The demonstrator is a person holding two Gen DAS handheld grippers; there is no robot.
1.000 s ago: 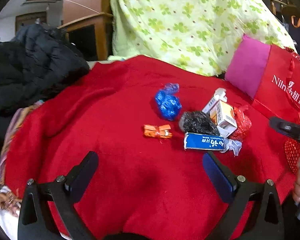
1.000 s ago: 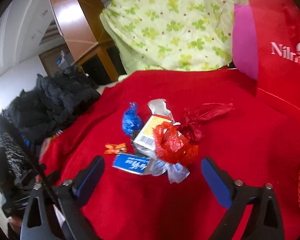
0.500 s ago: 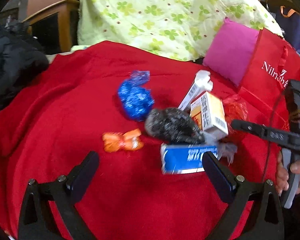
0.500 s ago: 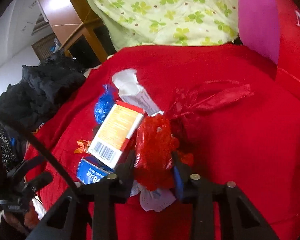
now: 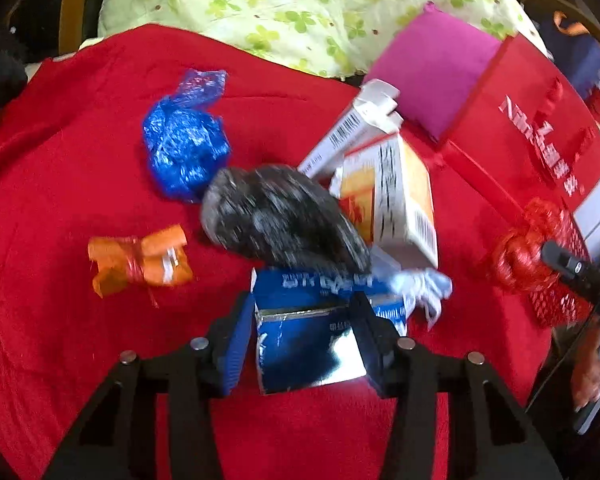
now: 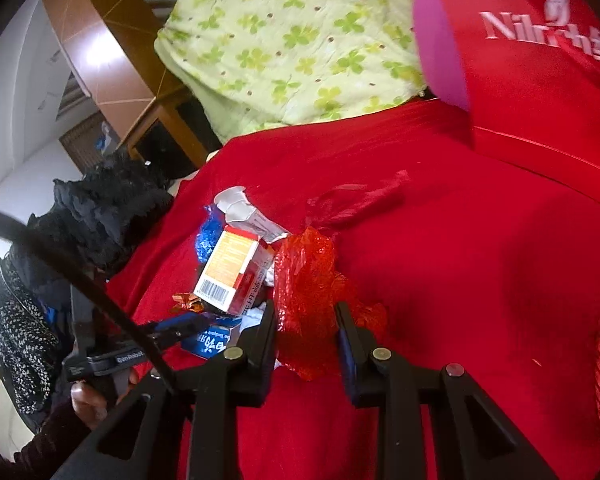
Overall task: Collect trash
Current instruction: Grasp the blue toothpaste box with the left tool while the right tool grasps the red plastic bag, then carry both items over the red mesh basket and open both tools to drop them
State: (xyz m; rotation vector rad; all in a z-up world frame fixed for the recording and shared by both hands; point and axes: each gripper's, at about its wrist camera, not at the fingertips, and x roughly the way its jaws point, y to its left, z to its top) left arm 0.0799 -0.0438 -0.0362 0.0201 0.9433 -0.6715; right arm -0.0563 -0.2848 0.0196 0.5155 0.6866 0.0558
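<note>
Both grippers have dropped onto the trash pile. Left gripper (image 5: 304,344) is closing around the blue box (image 5: 308,344), light and easily crushed at its open end. Right gripper (image 6: 306,336), just beside that box, pinches soft crinkly red wrap (image 6: 306,280).

The fuzzy matt red cloth cover (image 5: 80,340) bears a glossy blue cardboard box (image 5: 308,336), a crinkled shiny blue plastic wrapper (image 5: 184,152), and a crumpled translucent red plastic wrapper (image 6: 304,292).
</note>
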